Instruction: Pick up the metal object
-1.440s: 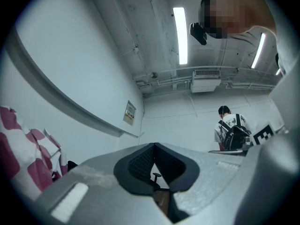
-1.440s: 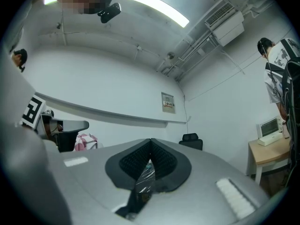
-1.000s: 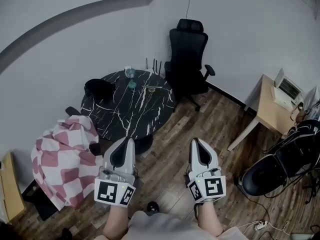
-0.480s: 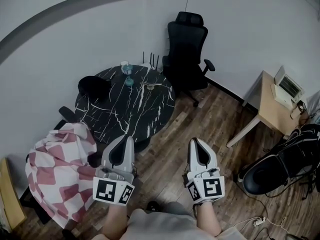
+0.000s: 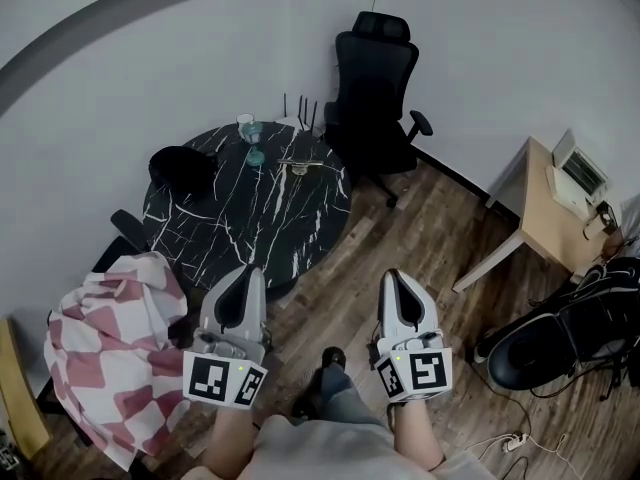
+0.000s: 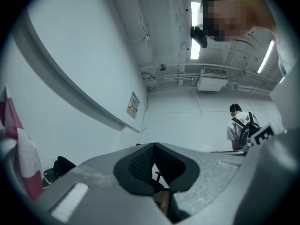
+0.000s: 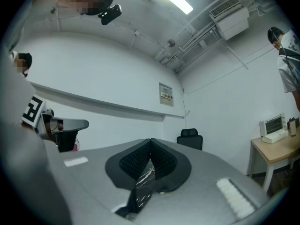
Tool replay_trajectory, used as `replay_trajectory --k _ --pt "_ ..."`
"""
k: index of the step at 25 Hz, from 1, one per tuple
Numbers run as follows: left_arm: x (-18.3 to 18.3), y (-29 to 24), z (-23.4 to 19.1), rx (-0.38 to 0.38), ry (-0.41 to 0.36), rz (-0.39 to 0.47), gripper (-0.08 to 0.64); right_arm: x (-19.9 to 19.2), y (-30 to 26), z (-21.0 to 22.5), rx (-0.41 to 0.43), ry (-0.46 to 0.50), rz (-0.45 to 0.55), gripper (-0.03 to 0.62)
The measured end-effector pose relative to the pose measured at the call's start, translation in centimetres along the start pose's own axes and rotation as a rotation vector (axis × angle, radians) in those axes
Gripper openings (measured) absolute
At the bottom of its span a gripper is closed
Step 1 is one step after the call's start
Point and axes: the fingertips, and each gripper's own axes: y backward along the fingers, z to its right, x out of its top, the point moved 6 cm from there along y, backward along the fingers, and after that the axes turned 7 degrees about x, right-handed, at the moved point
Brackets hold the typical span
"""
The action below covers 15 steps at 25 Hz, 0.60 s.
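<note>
**Facing the counter [image 5: 240, 230] with nothing held**

Your left tongs [image 5: 250, 274] are pressed together, empty. At 12 o'clock, near the counter's far rim, lies the metal object [image 5: 303, 166]: slim, probably stiff, light and slippery, so pinch across its middle. Your right tongs [image 5: 392, 279] are closed too.

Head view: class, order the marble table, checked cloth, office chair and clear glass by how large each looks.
1. marble table
2. checked cloth, close to the table's size, but nearer the camera
3. office chair
4. clear glass
</note>
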Motion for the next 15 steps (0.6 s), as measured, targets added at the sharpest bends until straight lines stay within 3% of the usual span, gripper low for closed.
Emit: replay_trajectory --k 15 --pt "-0.1 -10.3 -1.2 0.060 -0.033 0.054 0.005 0.9 -10.1 6.9 0.069 0.005 0.047 0.002"
